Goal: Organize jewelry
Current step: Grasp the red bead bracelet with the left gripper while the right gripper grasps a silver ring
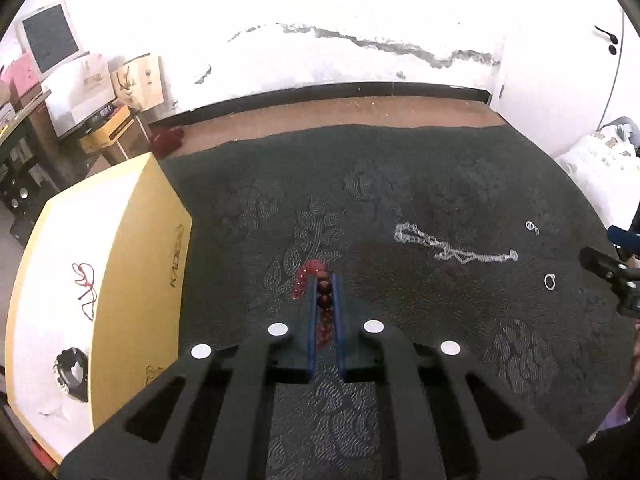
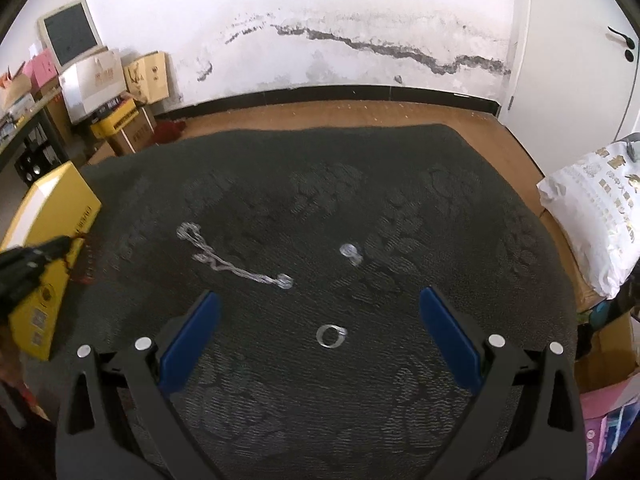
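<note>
Beads of a dark red bracelet (image 1: 320, 280) sit pinched between the 2 blue pads of the left gripper (image 1: 324, 284), whose jaws are pressed nearly together around them. The beads are round, glossy and reddish-brown; a short arc of them curls out past the left fingertip, and a few more show in the narrow slot between the pads, running back toward the gripper body. Whether the bracelet is lifted or touching the dark green patterned cloth (image 1: 400, 184) cannot be told.

Left of this gripper stands a yellow box (image 1: 132, 240) with a white lining; inside it lie a thin red cord (image 1: 86, 286) and a black beaded bracelet (image 1: 72, 372). Ahead and to the right of the left gripper, a silver chain (image 1: 452, 246) lies stretched in a loose, kinked line on the cloth. Farther right are 2 small silver rings: one (image 1: 531, 226) beyond the chain's end, the other (image 1: 550, 281) nearer, close to where the right gripper's fingertip enters the left wrist view.

The right gripper (image 2: 320, 300) is spread wide, its blue pads well apart and holding nothing. A silver ring (image 2: 331, 336) lies flat on the cloth between its fingers, just behind the tips. Another small ring (image 2: 350, 252), blurred, lies ahead of the fingertips, and the silver chain (image 2: 236, 264) runs ahead and to the left.
</note>
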`<state>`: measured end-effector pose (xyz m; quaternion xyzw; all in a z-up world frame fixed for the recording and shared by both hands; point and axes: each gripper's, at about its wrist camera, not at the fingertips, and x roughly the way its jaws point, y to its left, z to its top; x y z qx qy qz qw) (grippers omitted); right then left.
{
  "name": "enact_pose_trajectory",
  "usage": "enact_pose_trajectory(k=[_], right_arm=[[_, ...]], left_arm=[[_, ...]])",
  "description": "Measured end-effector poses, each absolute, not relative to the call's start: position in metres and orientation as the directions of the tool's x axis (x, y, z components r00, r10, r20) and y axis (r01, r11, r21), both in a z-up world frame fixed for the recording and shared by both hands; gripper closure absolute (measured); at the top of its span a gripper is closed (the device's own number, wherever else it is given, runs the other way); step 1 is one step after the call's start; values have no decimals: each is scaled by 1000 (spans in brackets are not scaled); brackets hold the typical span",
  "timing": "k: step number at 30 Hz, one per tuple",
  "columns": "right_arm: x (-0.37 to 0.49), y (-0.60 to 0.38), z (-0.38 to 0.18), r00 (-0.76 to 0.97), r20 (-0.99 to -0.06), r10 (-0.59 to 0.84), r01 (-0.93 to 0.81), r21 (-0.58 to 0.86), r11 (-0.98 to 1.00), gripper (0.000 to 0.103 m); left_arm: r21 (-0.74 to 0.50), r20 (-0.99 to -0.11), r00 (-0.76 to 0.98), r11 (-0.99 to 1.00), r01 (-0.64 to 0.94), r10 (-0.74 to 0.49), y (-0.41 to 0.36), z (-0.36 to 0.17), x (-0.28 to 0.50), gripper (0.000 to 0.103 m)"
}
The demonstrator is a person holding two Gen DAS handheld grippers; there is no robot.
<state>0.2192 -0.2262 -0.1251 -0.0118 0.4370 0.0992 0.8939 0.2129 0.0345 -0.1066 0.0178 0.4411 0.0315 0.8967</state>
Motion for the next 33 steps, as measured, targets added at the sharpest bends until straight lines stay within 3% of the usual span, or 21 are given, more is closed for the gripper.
enact_pose_trajectory(k=[6, 8, 10, 17, 22, 27, 33], right_arm=[[217, -237, -167, 511, -850, 130, -195, 33, 980, 7], [218, -237, -181, 483, -866, 131, -203, 35, 979, 12], [220, -239, -192, 471, -872, 131, -198, 40, 979, 21], [222, -234, -202, 527, -837, 149, -257, 10, 966, 33], [216, -224, -201, 531, -826, 189, -328, 5, 945, 63], [216, -219, -199, 507, -832, 227, -360, 35, 932, 81], [221, -213, -194, 500, -841, 207, -344, 26, 939, 83]], left_arm=[[16, -807, 591, 1000, 7, 9, 31, -107, 216, 96], [18, -803, 596, 999, 27, -1, 25, -106, 217, 96], [6, -805, 593, 999, 43, -21, 19, -106, 217, 96], [-27, -816, 575, 998, 60, -56, 8, -108, 222, 96], [-29, -820, 570, 998, 57, -56, 5, -109, 222, 96], [-24, -819, 571, 998, 61, -55, 3, -109, 222, 96], [-15, -817, 575, 998, 61, -47, 4, -107, 219, 96]])
